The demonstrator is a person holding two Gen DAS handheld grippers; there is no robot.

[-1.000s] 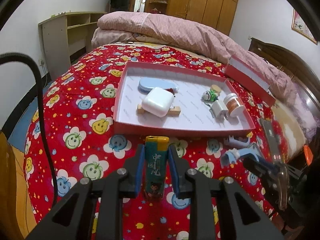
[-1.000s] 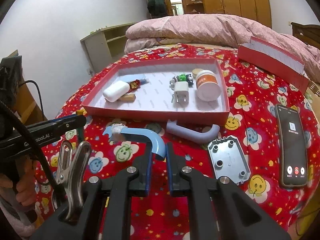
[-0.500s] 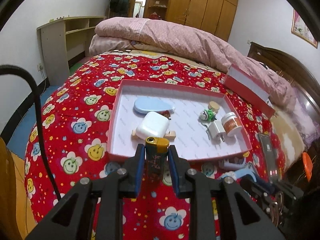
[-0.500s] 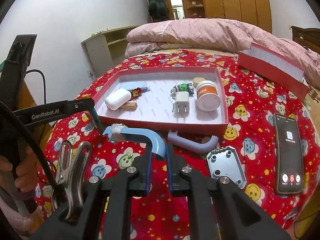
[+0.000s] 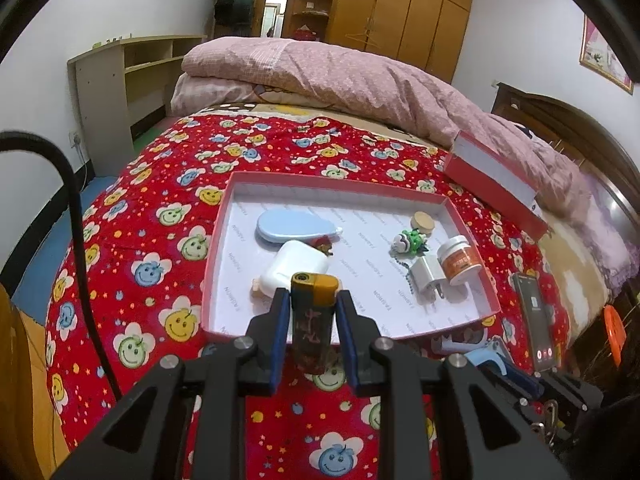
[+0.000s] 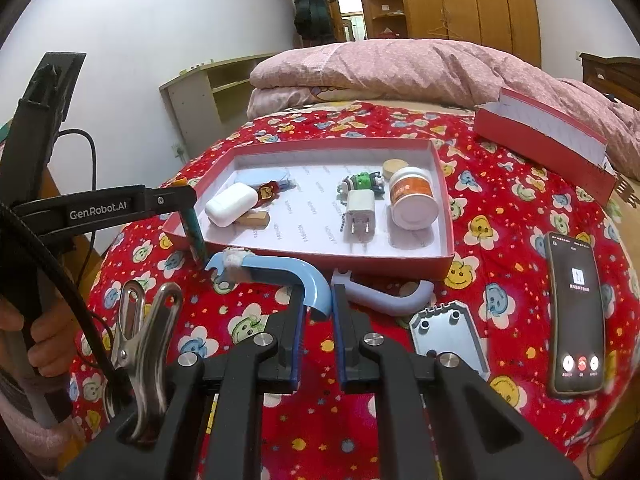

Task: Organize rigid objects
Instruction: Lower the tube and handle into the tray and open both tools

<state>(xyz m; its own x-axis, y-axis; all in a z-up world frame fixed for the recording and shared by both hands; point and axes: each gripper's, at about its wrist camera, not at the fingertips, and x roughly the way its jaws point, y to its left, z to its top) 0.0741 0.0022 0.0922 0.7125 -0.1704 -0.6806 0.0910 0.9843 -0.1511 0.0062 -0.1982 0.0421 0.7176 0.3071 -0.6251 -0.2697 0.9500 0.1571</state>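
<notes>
My left gripper is shut on a dark green lighter with a yellow top, held above the red bedspread at the near edge of the red tray. In the right wrist view the lighter hangs tilted at the near-left corner of the tray. My right gripper is shut on the bend of a light blue curved hook, low over the bedspread in front of the tray. Inside lie a white earbud case, a blue oval piece, a white plug and a jar.
A lilac curved handle, a grey metal plate and a phone lie on the bedspread to the right. A metal clip sits at my right gripper's left side. A second red box and a pink quilt lie behind.
My left gripper has risen and moved forward with the lighter, from over the bedspread to the tray's near edge. The right gripper has kept still on the blue hook.
</notes>
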